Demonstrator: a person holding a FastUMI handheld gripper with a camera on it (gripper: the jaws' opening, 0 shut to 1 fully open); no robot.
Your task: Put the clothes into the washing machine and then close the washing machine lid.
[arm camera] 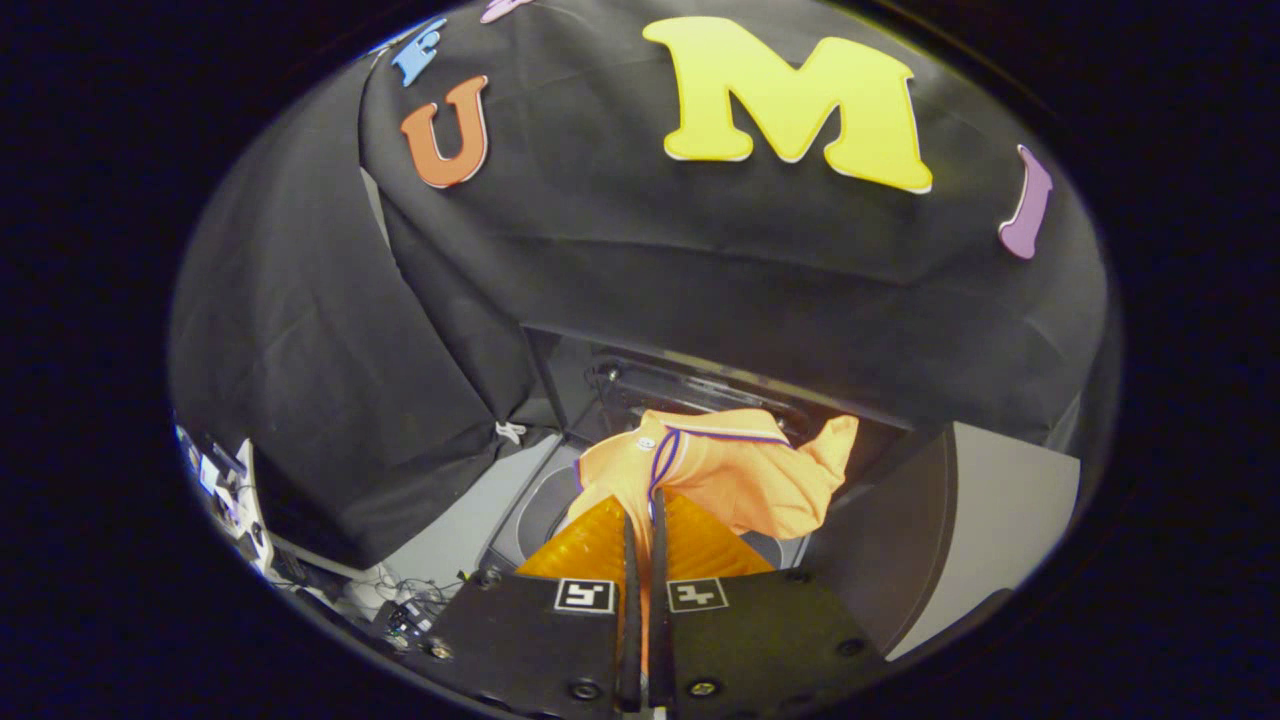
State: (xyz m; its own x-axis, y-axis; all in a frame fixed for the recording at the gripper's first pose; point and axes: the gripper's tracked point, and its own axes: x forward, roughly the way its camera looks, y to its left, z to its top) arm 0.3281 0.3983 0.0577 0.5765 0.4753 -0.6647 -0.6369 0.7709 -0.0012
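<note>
The gripper (643, 505) has its fingers pinched together on a fold of the orange shirt (725, 470); the cloth hangs just ahead of them, above the washing machine's (520, 505) open drum. Held there, presumably, for dropping in; the lid (985, 510) stands raised beside the fingers.

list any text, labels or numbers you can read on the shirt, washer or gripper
No readable words or numbers on these.
Orange shirt, pinched between the fingers and hanging over the washing machine: the small mark near its collar is too small to read.
Gripper: two square black-and-white coded markers, patterns rather than text.
Open lid: plain, no writing visible.
</note>
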